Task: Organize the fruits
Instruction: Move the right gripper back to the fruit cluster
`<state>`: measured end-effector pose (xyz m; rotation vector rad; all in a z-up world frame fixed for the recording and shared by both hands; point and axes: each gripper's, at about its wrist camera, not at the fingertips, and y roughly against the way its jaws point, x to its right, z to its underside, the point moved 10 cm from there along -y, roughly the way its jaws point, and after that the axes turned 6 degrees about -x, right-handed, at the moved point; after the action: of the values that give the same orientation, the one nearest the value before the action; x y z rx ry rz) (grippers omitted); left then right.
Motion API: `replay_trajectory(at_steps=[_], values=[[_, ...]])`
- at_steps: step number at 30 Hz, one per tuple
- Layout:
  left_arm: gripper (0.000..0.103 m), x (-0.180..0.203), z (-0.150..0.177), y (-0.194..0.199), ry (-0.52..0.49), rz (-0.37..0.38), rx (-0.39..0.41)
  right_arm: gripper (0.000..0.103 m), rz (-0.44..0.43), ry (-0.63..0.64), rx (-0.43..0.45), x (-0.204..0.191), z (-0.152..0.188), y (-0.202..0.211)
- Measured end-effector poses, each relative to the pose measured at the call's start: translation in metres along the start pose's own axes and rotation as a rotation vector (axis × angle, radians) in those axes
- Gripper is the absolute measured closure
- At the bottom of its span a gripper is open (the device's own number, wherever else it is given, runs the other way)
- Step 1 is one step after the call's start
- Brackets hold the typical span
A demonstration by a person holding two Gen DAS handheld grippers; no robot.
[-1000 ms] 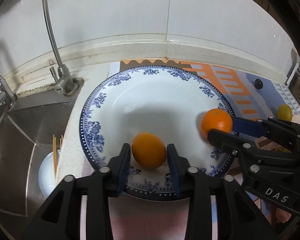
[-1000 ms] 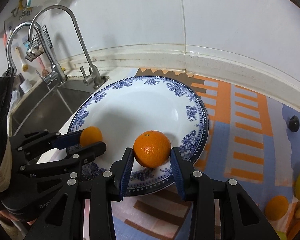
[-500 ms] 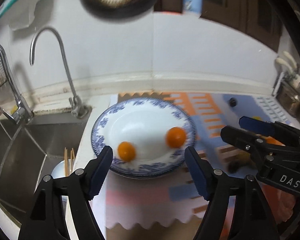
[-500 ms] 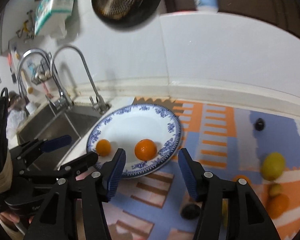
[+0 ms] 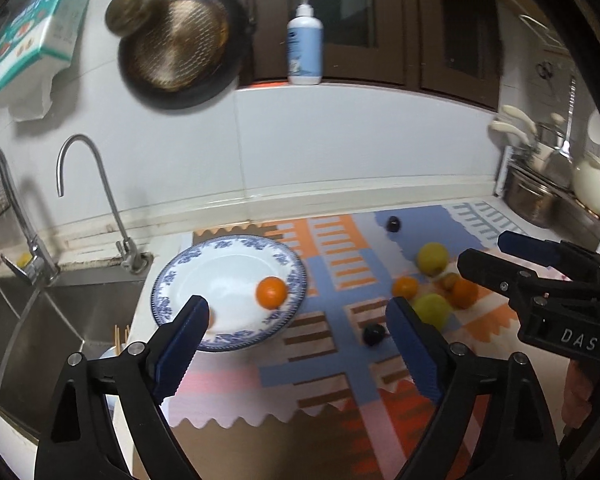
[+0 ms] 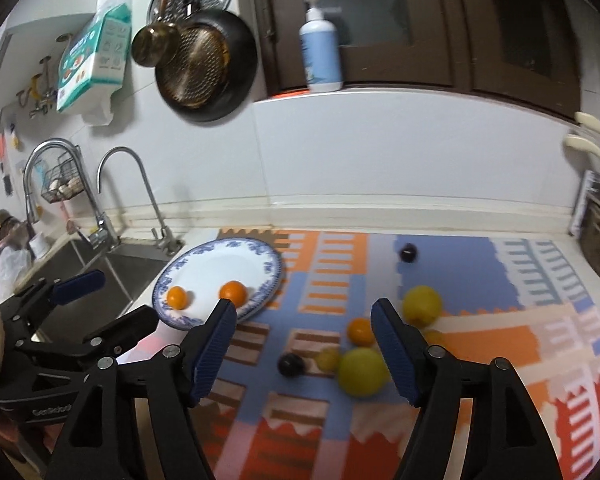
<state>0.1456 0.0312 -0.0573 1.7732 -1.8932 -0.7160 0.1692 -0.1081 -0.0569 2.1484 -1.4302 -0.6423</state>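
A frying pan (image 6: 206,68) hangs above the faucet (image 6: 140,192); soap bottle (image 6: 321,54) on the ledge

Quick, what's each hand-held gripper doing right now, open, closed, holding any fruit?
Left hand-held gripper: open wide, holding nothing.
Right hand-held gripper: open wide, holding nothing.

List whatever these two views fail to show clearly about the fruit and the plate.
- Left wrist view: the second orange on the plate is mostly hidden behind a finger of the left gripper.
- Right wrist view: the small yellowish fruit beside the green fruit is motion-blurred; its kind is unclear.
- Right wrist view: a fruit behind a finger of the right gripper is partly covered.
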Motion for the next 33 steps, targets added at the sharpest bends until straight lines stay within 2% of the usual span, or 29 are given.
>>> replay_trajectory(at_steps=[11, 19, 26, 31, 33], values=[[0.013, 0.037, 0.008, 0.000, -0.087, 0.041, 0.022, 0.033, 0.102, -0.015, 0.011, 0.034, 0.025, 0.034], [0.014, 0.053, 0.019, -0.025, -0.147, 0.070, 0.002, 0.033, 0.125, -0.003, -0.025, 0.047, 0.043, 0.022], [0.029, 0.065, 0.030, -0.060, -0.232, 0.100, -0.037, 0.033, 0.108, 0.013, -0.101, 0.054, 0.060, -0.012], [0.040, 0.071, 0.040, -0.086, -0.260, 0.138, -0.099, 0.033, 0.087, 0.030, -0.145, 0.055, 0.069, -0.036], [0.042, 0.072, 0.043, -0.095, -0.264, 0.149, -0.124, 0.033, 0.082, 0.042, -0.159, 0.054, 0.072, -0.044]])
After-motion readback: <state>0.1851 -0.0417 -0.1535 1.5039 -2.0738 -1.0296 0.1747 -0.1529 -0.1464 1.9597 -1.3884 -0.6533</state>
